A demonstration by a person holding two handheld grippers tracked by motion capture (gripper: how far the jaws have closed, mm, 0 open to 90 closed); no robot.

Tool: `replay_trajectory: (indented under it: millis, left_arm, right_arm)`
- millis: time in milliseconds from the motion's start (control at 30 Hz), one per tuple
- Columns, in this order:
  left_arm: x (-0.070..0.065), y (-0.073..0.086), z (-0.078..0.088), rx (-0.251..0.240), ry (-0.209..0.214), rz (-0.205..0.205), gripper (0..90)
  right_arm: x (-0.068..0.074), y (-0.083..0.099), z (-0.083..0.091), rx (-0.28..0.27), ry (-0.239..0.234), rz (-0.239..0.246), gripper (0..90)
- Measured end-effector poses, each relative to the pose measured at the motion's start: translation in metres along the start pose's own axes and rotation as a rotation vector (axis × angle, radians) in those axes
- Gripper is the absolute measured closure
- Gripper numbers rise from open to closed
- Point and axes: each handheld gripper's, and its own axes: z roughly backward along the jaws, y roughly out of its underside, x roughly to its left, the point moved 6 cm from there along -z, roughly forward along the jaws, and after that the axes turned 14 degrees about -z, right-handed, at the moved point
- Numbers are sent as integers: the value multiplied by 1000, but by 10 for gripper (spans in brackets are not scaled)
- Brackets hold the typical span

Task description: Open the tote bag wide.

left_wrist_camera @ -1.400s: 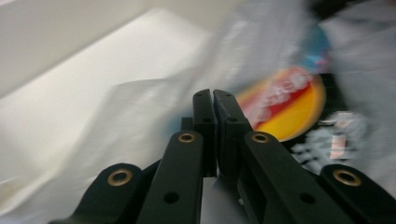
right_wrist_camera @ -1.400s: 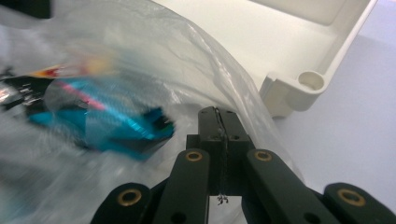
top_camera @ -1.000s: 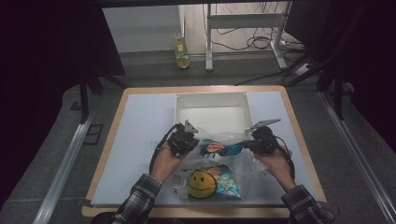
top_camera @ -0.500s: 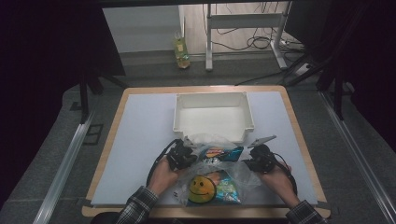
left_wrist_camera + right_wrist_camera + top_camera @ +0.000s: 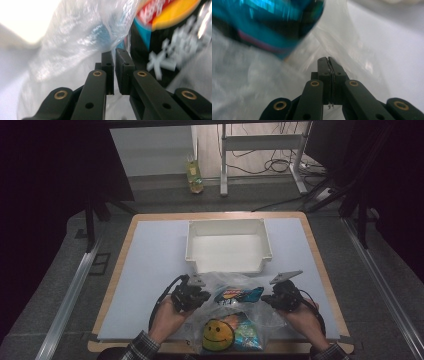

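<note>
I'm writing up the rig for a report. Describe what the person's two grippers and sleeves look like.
Both are black. The left gripper and right gripper each carry a grey three-cornered plate on top and trail a black cable looping back past the hand. Seen close, the left gripper and right gripper have flat black jaws on black link arms with brass-coloured pins. The sleeves are plaid.

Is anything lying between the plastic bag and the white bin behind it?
Nothing visible does. The plastic bag, pinched by the left gripper and right gripper, lies just in front of the white bin, with no other object between them.
</note>
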Motion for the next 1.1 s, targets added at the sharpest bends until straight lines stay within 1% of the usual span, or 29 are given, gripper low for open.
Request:
replay_trajectory:
  millis: [33,67,100,133,167,200,233,267,300,333,400,433,467,500,567,600,667,733,767,867,900,933,1000,1067,1100]
  left_arm:
    - [2,-5,-2,1,2,-6,851]
    - [4,-9,-7,6,4,-12,852]
    - [10,-13,-18,33,-22,-32,854]
    - [15,-13,-24,56,-56,-43,855]
    - [15,-13,-24,56,-56,-43,857]
    - [20,-12,-30,78,-89,-41,857]
    - [24,-10,-36,89,-98,-26,863]
    - [33,-4,-46,117,-144,-29,875]
    - [33,-4,-46,117,-144,-29,882]
    - [37,-1,-51,138,-168,-38,884]
    - [42,5,-57,156,-201,-36,887]
    - [43,7,-59,163,-212,-27,890]
    - [46,10,-60,177,-224,-35,891]
    - [48,12,-61,190,-231,-39,891]
    - [50,16,-60,189,-243,-29,891]
    - [51,18,-58,195,-244,-21,891]
    - [52,24,-53,202,-240,-9,891]
    - [54,32,-47,201,-233,14,892]
    - [55,36,-43,199,-226,29,892]
    - [55,47,-33,201,-210,58,892]
    - [54,51,-29,196,-206,70,892]
    - [54,55,-26,203,-206,68,893]
    - [54,62,-21,213,-228,66,893]
    - [54,65,-17,211,-224,74,892]
    - [55,63,-15,203,-219,77,891]
  right_arm:
    - [-2,-10,1,-16,5,-1,883]
    - [-4,-14,0,-18,9,-1,884]
    - [-7,-17,-2,-18,10,-5,886]
    - [-9,-20,-4,-21,13,-12,887]
    - [-12,-23,-6,-19,16,-18,889]
    - [-12,-23,-6,-19,16,-18,889]
    - [-16,-24,-9,-17,23,-24,890]
    - [-22,-26,-14,-15,22,-42,892]
    - [-22,-26,-14,-15,22,-42,892]
    - [-28,-25,-19,-7,24,-56,892]
    - [-30,-25,-21,-4,23,-63,892]
    - [-31,-24,-23,1,29,-67,893]
    - [-35,-22,-25,10,51,-65,894]
    - [-35,-22,-25,10,51,-65,894]
    - [-38,-21,-25,9,46,-79,894]
    - [-41,-20,-22,9,69,-78,895]
    - [-43,-19,-21,12,75,-76,895]
    - [-47,-13,-15,16,87,-81,896]
    - [-47,-13,-15,16,87,-81,896]
    - [-53,-3,-5,13,89,-91,897]
    - [-53,-3,-5,13,89,-91,897]
    - [-54,0,-3,14,94,-91,897]
    - [-56,7,2,8,90,-100,897]
    - [-56,8,3,6,82,-99,896]
    - [-56,8,4,7,86,-99,896]
